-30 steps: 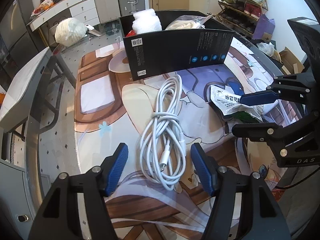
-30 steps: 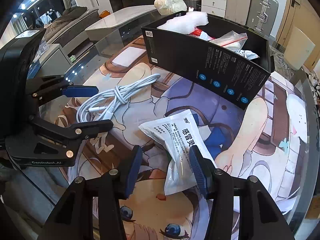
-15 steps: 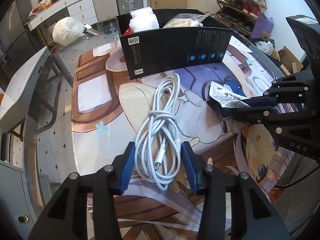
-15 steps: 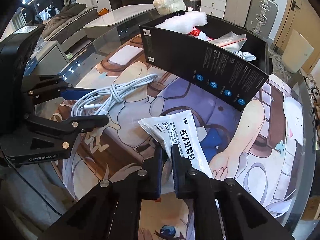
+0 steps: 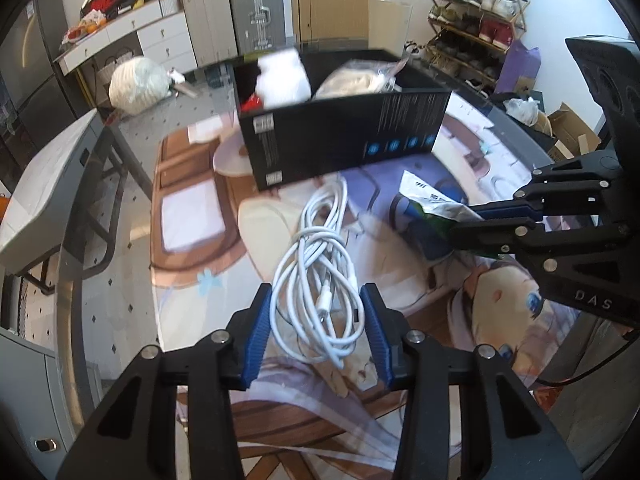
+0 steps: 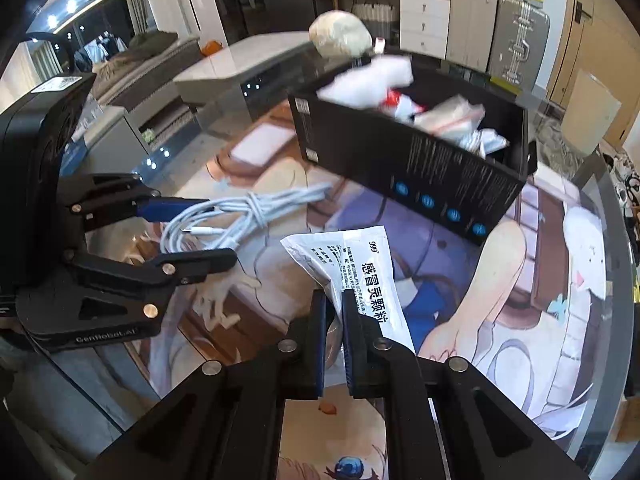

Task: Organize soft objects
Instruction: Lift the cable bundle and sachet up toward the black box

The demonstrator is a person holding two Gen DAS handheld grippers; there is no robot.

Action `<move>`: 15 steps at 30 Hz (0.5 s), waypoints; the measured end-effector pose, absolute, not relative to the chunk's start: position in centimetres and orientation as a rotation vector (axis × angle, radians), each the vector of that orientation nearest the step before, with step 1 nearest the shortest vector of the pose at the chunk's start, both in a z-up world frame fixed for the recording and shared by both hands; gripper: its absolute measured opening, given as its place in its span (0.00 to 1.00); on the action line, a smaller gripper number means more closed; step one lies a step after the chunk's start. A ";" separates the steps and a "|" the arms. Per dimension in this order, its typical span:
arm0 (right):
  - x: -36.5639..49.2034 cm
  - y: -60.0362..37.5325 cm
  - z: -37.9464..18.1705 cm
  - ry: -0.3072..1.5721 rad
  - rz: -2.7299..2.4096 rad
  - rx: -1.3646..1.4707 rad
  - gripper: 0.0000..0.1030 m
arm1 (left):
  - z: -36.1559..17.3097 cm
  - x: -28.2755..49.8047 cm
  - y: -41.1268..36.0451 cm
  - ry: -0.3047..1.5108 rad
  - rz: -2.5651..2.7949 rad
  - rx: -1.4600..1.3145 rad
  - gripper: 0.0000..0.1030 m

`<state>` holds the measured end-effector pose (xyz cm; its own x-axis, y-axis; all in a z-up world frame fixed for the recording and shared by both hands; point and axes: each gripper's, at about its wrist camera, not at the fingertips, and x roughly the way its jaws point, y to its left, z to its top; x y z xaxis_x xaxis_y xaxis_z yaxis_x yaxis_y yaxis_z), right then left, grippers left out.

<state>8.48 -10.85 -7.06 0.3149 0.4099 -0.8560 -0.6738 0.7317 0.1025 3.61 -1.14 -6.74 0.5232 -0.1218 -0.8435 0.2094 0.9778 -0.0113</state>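
Note:
A coiled white cable (image 5: pixel 320 280) lies on the printed table mat, its near end between the blue pads of my left gripper (image 5: pixel 318 320), which has closed in on it; the pads touch the coil's sides. The cable also shows in the right wrist view (image 6: pixel 236 220). My right gripper (image 6: pixel 332 312) is shut on a white medicine sachet (image 6: pixel 360 268) with Chinese print and holds it above the mat. The sachet shows in the left wrist view (image 5: pixel 432 204). A black box (image 5: pixel 344 136) with several soft packets stands behind; it also shows in the right wrist view (image 6: pixel 420 160).
The glass table edge (image 6: pixel 612 280) curves at the right. A white stuffed bag (image 5: pixel 136 84) sits far left behind the table. Suitcases, drawers and a shoe rack (image 5: pixel 472 20) stand in the room beyond.
My left gripper narrowed around the cable coil. My right gripper shut on the sachet and lifted it off the mat.

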 end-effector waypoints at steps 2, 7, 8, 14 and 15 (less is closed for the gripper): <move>8.4 -11.0 -6.5 1.002 0.727 -0.285 0.07 | -6.2 3.6 -1.3 0.980 -0.196 0.099 0.41; 8.3 -11.7 -4.6 0.917 0.740 -0.228 0.07 | -5.2 3.6 -1.6 0.931 -0.193 0.098 0.27; 8.2 -11.8 -4.2 0.900 0.742 -0.222 0.07 | -5.0 3.6 -1.6 0.916 -0.185 0.104 0.25; 7.8 -11.9 -3.1 0.854 0.756 -0.206 0.07 | -4.4 3.9 -1.6 0.892 -0.173 0.105 0.23; 7.8 -11.9 -3.1 0.861 0.755 -0.210 0.07 | -4.6 4.0 -1.7 0.900 -0.170 0.113 0.24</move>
